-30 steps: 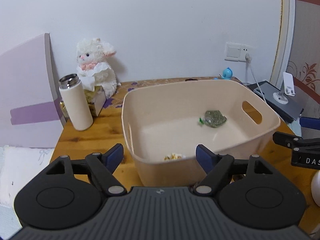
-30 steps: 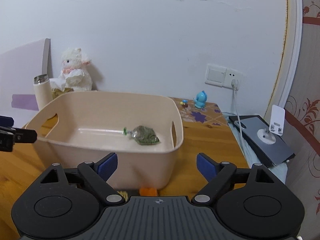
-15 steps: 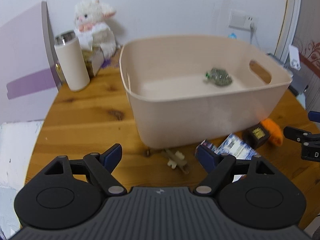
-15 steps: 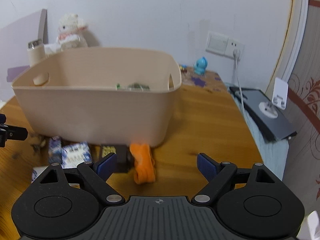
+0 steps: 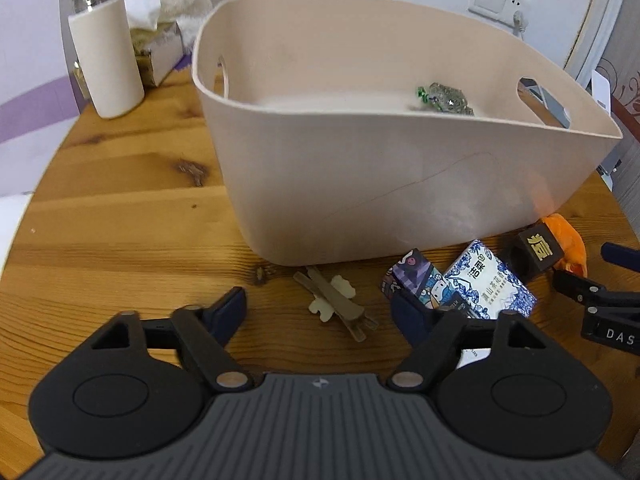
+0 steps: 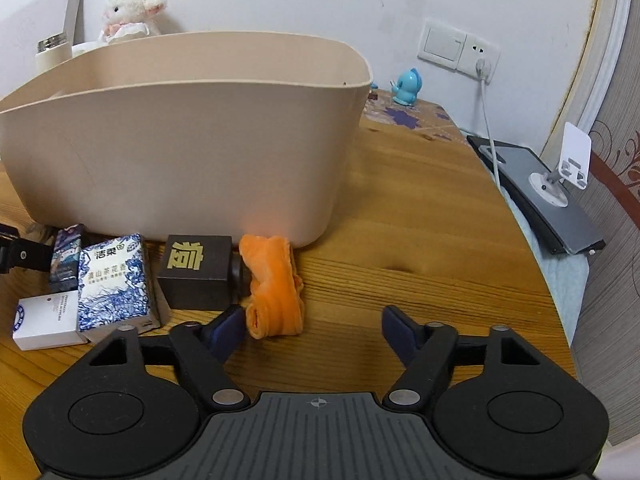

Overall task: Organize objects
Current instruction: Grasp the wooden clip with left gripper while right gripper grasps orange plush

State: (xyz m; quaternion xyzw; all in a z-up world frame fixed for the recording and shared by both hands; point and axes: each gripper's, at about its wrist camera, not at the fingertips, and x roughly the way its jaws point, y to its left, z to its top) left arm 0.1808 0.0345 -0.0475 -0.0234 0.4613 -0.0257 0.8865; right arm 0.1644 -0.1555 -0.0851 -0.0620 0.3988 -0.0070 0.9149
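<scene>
A beige bin [image 5: 360, 184] [image 6: 180, 152] stands on the wooden table and holds a green packet [image 5: 446, 98]. In front of it lie a wooden clip [image 5: 332, 300], a purple box [image 5: 420, 280], a blue-and-white box [image 5: 490, 280] [image 6: 114, 280], a dark cube [image 5: 538, 252] [image 6: 196, 276], an orange cloth [image 6: 274, 284] [image 5: 568, 244] and a white box [image 6: 46, 322]. My left gripper [image 5: 320, 312] is open, low over the table around the wooden clip. My right gripper [image 6: 314, 326] is open, with its left finger beside the orange cloth.
A white flask [image 5: 106, 48], a plush lamb [image 6: 130, 12] and a tissue box [image 5: 156, 54] stand behind the bin on the left. A blue toy [image 6: 406, 86], a wall socket with a cable [image 6: 480, 68] and a grey device with a stand [image 6: 552, 196] are on the right.
Both grippers have dropped from above the bin toward the table in front of it. The small objects before the bin have come into view. Both stay open.
</scene>
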